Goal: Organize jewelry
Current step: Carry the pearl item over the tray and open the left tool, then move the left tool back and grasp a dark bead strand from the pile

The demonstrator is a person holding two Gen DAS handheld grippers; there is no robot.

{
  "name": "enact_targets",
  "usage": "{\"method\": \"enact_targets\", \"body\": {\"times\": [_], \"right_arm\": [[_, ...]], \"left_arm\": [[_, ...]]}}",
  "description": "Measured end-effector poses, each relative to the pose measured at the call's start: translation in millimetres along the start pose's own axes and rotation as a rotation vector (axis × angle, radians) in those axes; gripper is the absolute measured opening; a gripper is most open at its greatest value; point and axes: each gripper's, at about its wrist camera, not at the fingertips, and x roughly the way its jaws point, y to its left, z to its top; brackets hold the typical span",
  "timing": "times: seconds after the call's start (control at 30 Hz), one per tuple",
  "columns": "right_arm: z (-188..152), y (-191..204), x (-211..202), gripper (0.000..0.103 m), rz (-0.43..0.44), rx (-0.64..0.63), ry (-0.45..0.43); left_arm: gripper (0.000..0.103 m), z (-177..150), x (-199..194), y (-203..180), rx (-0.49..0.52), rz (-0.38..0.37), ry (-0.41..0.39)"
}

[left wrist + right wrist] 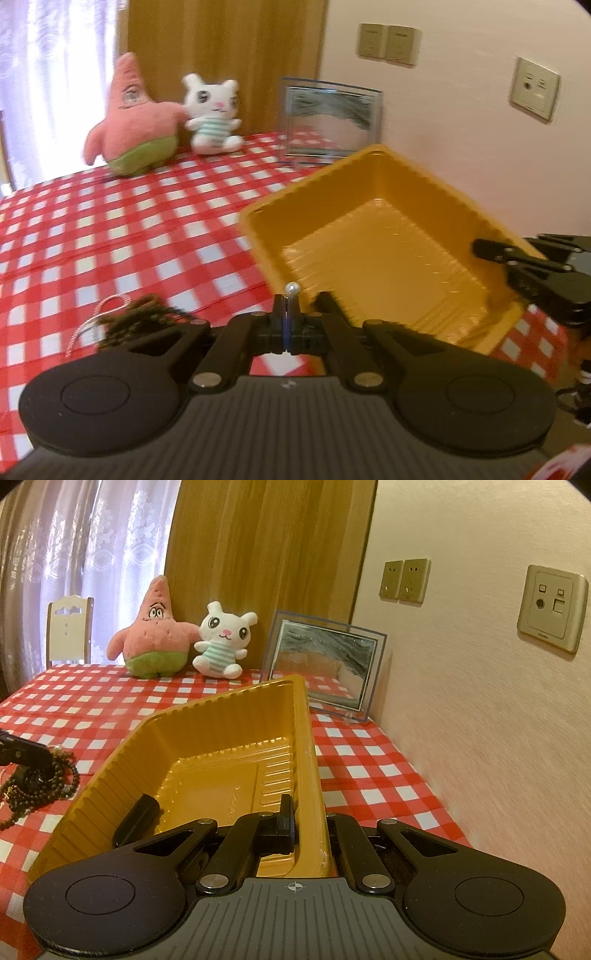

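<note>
Tray (236, 738): ribbed yellow plastic, tilted, centre frame.
Right gripper (308, 823): clamped on tray wall.
Left gripper (286, 317): pinching a pearl pin (291, 287).
Beads (40, 779): dark, round, left edge.

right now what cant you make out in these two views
- Pearl piece, left wrist view: only the bead shows; the rest is hidden in the shut left tongs.
- Dark bead strand, right wrist view: cut off at the left edge.
- Yellow tray near wall: hidden behind the right tongs.

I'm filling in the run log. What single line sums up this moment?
left gripper: shut on pearl | right gripper: shut on tray wall | beads: on cloth, outside tray
</note>
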Motion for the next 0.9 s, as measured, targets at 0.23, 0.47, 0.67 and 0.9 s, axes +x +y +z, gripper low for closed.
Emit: {"method": "enact_targets", "body": {"times": [0.23, 0.47, 0.67, 0.9], "right_arm": [[0.8, 0.6, 0.6, 0.003, 0.003, -0.002, -0.003], [-0.2, 1.0, 0.3, 0.003, 0.002, 0.0, -0.003], [-0.4, 1.0, 0.5, 0.003, 0.002, -0.001, -0.004], [-1.3, 0.8, 1.9, 0.003, 0.001, 0.0, -0.002]], "left_arm": [[0.0, 1.3, 20.3, -30.1, 0.024, -0.085, 0.045], [0.0, 6.4, 43.2, -45.0, 0.012, -0.13, 0.082], [0.014, 13.0, 48.6, -45.8, -0.01, -0.128, 0.091], [0.021, 19.6, 22.8, -25.3, -0.057, -0.073, 0.023]]}}
